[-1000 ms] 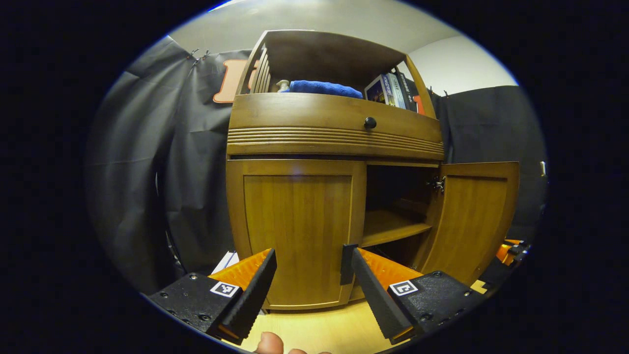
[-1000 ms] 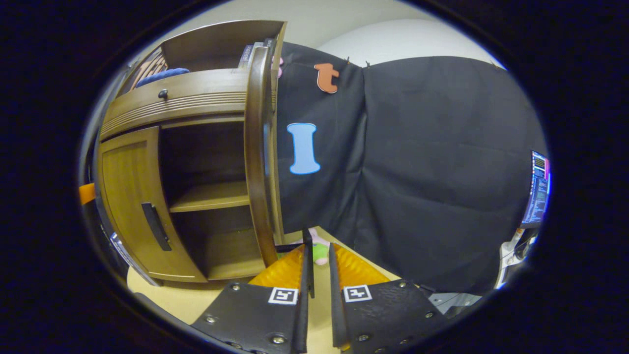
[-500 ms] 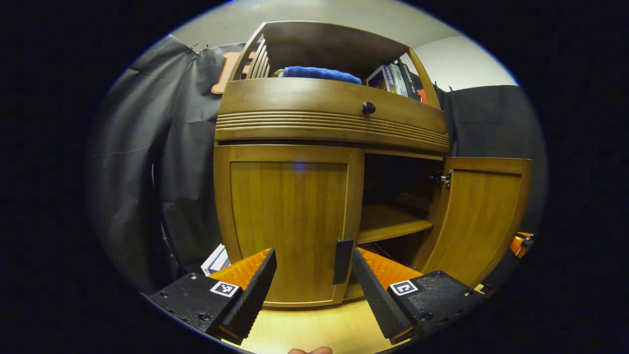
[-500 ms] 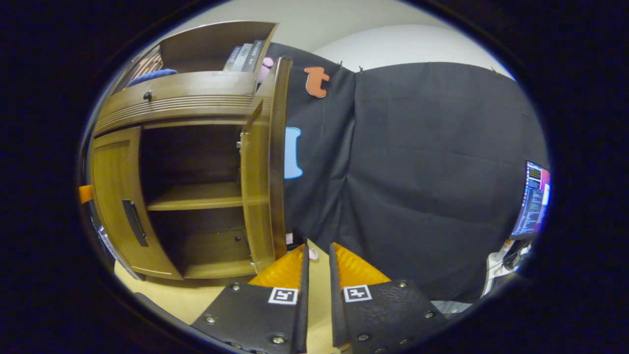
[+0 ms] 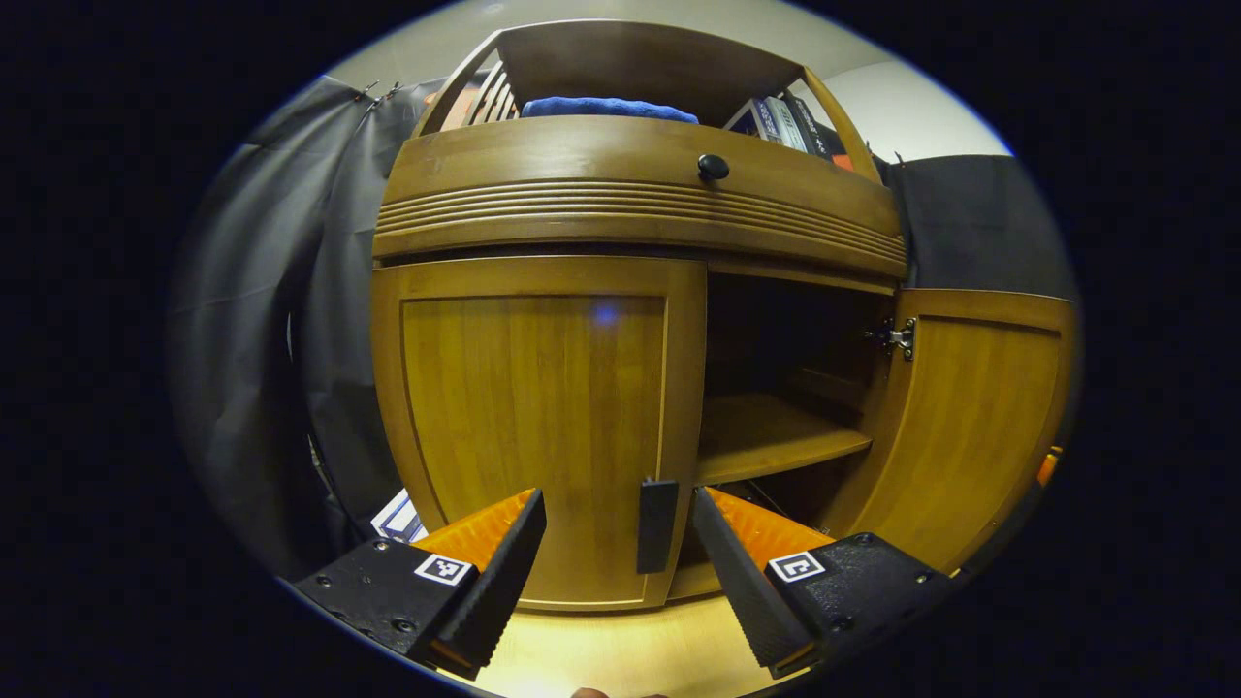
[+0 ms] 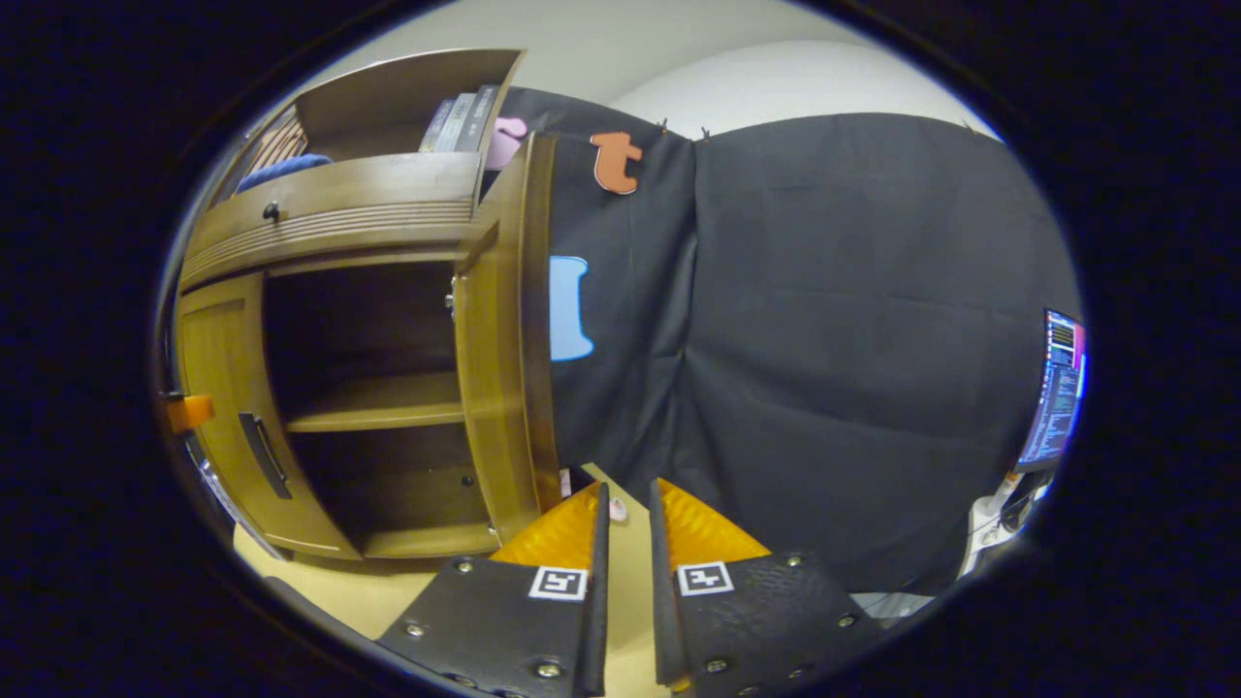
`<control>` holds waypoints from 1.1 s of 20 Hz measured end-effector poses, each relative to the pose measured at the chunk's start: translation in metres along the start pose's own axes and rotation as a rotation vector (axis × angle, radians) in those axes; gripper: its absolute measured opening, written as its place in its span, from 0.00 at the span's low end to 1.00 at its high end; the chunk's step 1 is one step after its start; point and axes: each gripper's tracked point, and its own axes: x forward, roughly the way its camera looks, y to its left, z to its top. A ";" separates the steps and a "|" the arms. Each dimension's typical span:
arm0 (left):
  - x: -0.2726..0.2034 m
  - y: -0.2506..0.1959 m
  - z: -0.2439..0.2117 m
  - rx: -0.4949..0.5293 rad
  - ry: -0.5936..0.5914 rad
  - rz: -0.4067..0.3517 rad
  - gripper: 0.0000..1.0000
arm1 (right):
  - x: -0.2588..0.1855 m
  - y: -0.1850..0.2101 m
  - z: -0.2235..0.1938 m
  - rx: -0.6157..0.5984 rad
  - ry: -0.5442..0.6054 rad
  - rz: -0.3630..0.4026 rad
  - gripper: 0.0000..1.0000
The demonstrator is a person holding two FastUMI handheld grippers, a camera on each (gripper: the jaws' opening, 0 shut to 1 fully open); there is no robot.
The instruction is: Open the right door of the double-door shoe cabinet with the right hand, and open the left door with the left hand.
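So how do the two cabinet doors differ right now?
The right door is swung wide open, baring the shelf; the left door sits shut. The left door's dark handle faces out between the left tool fingers; the right door shows its inner hinge. Both are matching brown wood panels.

The left gripper [image 5: 619, 543] has its fingers spread wide; the right gripper [image 6: 625, 543] has fingers nearly together, holding nothing.
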 end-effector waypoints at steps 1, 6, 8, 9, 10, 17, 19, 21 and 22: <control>0.005 -0.002 0.002 0.002 -0.003 0.007 0.95 | 0.001 -0.005 0.007 0.001 -0.010 -0.006 0.20; 0.030 -0.012 0.000 0.005 -0.005 0.017 0.95 | 0.003 -0.039 0.023 -0.008 -0.056 -0.066 0.20; 0.038 -0.015 -0.004 0.000 0.000 0.021 0.95 | -0.001 -0.051 0.030 -0.014 -0.071 -0.092 0.19; 0.043 -0.017 -0.006 0.000 0.003 0.022 0.96 | -0.003 -0.056 0.033 -0.016 -0.076 -0.103 0.19; 0.045 -0.016 -0.008 0.000 0.007 0.023 0.96 | -0.004 -0.061 0.036 -0.018 -0.081 -0.115 0.19; 0.073 -0.023 -0.019 -0.040 0.014 0.031 0.84 | -0.005 -0.086 0.040 -0.006 -0.084 -0.179 0.20; 0.079 -0.024 -0.026 -0.048 0.030 0.033 0.75 | -0.005 -0.090 0.037 0.001 -0.074 -0.190 0.19; 0.083 -0.025 -0.031 -0.059 0.045 0.033 0.72 | -0.003 -0.093 0.034 0.005 -0.068 -0.199 0.19; 0.084 -0.026 -0.034 -0.066 0.052 0.033 0.71 | -0.003 -0.094 0.034 0.006 -0.066 -0.201 0.20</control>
